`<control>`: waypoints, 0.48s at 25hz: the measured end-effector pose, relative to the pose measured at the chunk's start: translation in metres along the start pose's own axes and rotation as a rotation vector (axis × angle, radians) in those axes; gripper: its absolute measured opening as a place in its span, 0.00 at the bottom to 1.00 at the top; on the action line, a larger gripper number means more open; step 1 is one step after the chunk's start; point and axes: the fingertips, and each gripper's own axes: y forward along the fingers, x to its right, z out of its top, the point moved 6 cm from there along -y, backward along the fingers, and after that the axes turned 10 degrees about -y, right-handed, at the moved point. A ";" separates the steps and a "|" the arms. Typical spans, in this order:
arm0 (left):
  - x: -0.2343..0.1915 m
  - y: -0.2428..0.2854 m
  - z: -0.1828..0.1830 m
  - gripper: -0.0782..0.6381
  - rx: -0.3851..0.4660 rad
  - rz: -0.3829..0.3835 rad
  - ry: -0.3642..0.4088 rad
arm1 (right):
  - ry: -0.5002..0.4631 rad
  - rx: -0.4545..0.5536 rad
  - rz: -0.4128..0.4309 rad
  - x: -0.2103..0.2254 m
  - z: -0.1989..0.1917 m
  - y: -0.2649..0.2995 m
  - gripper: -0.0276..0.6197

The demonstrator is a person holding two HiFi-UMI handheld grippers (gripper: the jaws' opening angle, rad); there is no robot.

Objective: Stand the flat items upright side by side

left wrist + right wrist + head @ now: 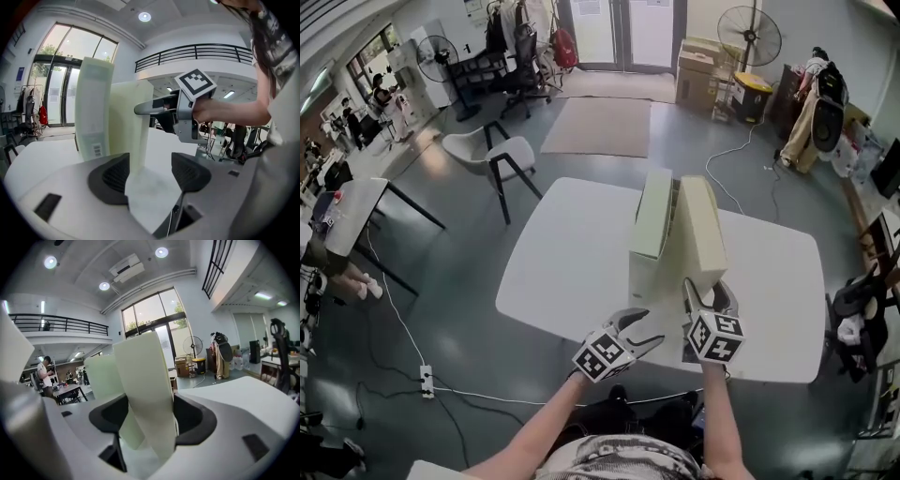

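Two flat pale cream boxes stand upright side by side on the white table [572, 262]: the left box [654, 220] and the right box [701, 225]. My right gripper [711, 292] straddles the near end of the right box. In the right gripper view that box [143, 376] rises between the jaws of the gripper [150, 416], with a thin gap at the left pad; the left box [101, 371] stands behind. My left gripper [652, 328] hangs open near the table's front edge, clear of both boxes. Between its jaws [150, 168] there is only tabletop; both boxes [93, 108] stand ahead.
A white chair [492, 155] and a rug [598, 125] lie beyond the table. A second table [356, 211] stands at the left. A power strip with cable [425, 380] lies on the floor. A fan [748, 36] and cardboard boxes [698, 70] stand at the back.
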 end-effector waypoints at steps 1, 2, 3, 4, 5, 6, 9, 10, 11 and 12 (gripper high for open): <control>-0.002 -0.002 -0.001 0.51 0.000 0.002 -0.002 | 0.016 -0.002 -0.012 -0.002 0.000 0.002 0.51; -0.003 -0.004 -0.002 0.51 0.001 0.004 -0.004 | 0.026 -0.003 -0.023 -0.005 0.001 0.004 0.51; -0.006 -0.006 -0.002 0.51 0.003 0.007 -0.006 | 0.032 -0.005 -0.031 -0.007 0.002 0.006 0.51; -0.008 -0.008 -0.002 0.51 0.005 0.011 -0.008 | 0.036 -0.008 -0.037 -0.011 0.003 0.009 0.51; -0.010 -0.009 -0.002 0.51 0.006 0.015 -0.010 | 0.040 -0.013 -0.041 -0.014 0.004 0.011 0.51; -0.011 -0.009 -0.001 0.51 0.007 0.017 -0.012 | 0.043 -0.017 -0.041 -0.016 0.005 0.012 0.52; -0.012 -0.006 -0.001 0.51 0.009 0.014 -0.014 | 0.064 -0.025 -0.016 -0.019 0.006 0.013 0.52; -0.012 -0.004 -0.001 0.51 0.009 0.012 -0.014 | 0.081 -0.027 0.000 -0.019 0.006 0.013 0.52; -0.012 -0.004 -0.001 0.51 0.010 0.011 -0.015 | 0.102 -0.029 0.016 -0.019 0.006 0.013 0.53; -0.012 -0.003 -0.001 0.51 0.010 0.010 -0.016 | 0.125 -0.033 0.031 -0.019 0.007 0.013 0.54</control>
